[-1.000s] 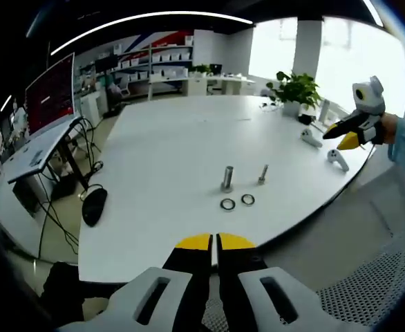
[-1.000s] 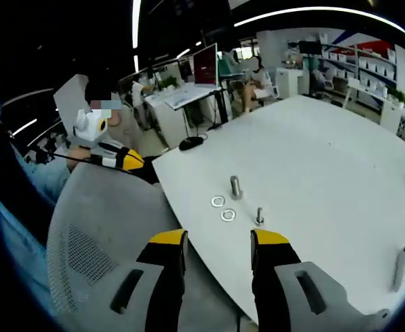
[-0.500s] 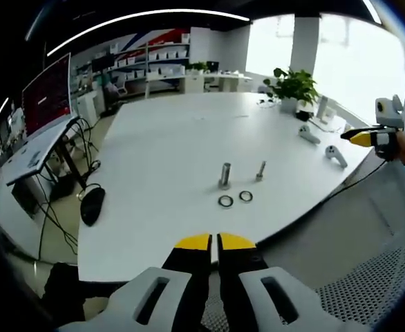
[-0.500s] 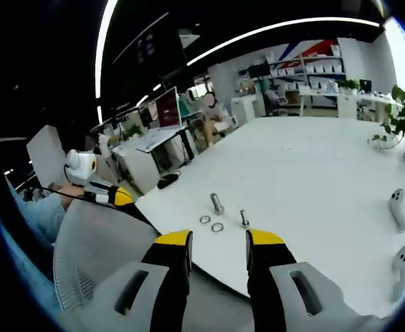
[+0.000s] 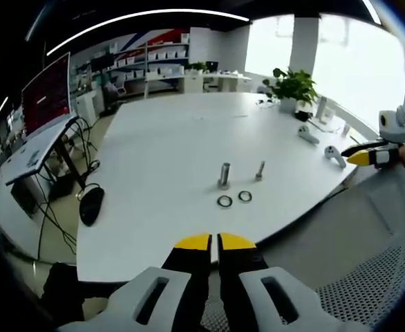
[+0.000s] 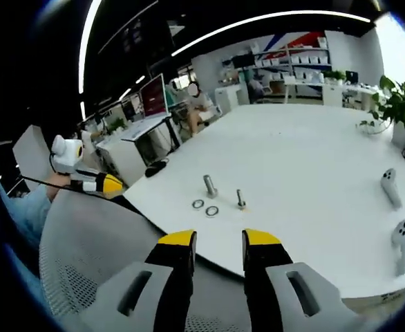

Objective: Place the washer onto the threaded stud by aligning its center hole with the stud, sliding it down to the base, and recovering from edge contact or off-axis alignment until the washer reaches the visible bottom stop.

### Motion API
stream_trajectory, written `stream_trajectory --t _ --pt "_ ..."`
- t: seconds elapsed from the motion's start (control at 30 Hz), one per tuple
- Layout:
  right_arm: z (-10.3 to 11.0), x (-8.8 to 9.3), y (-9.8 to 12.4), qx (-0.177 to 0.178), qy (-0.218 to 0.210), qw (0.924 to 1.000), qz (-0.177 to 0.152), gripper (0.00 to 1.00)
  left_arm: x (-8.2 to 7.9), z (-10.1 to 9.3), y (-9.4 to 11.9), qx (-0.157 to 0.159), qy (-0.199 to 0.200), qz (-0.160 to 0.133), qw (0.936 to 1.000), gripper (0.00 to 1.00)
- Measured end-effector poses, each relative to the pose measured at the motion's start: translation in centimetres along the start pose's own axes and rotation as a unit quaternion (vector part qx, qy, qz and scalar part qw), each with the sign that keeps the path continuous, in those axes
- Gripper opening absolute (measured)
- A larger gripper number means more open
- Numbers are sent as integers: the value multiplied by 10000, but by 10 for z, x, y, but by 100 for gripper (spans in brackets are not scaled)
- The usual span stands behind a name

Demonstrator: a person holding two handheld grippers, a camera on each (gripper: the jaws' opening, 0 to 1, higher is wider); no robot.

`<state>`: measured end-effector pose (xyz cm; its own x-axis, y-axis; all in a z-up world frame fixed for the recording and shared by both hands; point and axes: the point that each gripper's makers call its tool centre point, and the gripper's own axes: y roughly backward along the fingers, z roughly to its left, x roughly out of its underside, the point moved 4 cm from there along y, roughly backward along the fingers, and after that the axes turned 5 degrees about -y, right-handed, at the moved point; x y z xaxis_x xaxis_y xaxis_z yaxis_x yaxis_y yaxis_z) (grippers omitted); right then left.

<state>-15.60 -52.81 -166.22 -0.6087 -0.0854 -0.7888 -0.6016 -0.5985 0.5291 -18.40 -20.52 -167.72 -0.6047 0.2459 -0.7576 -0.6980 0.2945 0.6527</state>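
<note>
Two threaded studs stand upright on the white table (image 5: 168,138): a thick one (image 5: 224,176) (image 6: 209,186) and a thin one (image 5: 260,171) (image 6: 240,200). Two washers (image 5: 224,201) (image 5: 245,196) lie flat just in front of them, also seen as washers (image 6: 198,204) (image 6: 212,211). My left gripper (image 5: 214,242) is shut with nothing in it, held off the table's near edge. My right gripper (image 6: 220,238) is open and empty, back from the table edge. Each gripper appears in the other's view: the right gripper (image 5: 372,153) and the left gripper (image 6: 95,183).
Two white controllers (image 5: 309,135) (image 5: 334,155) and a potted plant (image 5: 296,88) sit toward one end of the table. A black mouse (image 5: 92,205) lies by the other end. A grey mesh chair (image 6: 85,256) stands between the grippers and the table edge. Desks and shelves fill the background.
The right gripper view has swung so the studs and washers sit more central, and its jaws stand a little closer together. In the left gripper view the right gripper has drifted lower and rightward.
</note>
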Motion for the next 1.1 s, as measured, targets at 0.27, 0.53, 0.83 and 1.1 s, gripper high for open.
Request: stream_trajectory --t 0.27,0.53,0.83,1.1 --pt "-12 6 -6 169 142 9997 103 28 0 -1 -1 32 10 27 10000 0" --pt "-10 12 -7 54 -18 9997 236 28 2 -2 -2 61 -14 123 9999 1" --pt "-5 12 -7 -35 -97 9997 225 28 4 -1 -2 47 -16 177 9998 1" --pt "-3 16 -6 -56 -94 9992 379 28 2 -2 -2 47 -12 130 9999 1"
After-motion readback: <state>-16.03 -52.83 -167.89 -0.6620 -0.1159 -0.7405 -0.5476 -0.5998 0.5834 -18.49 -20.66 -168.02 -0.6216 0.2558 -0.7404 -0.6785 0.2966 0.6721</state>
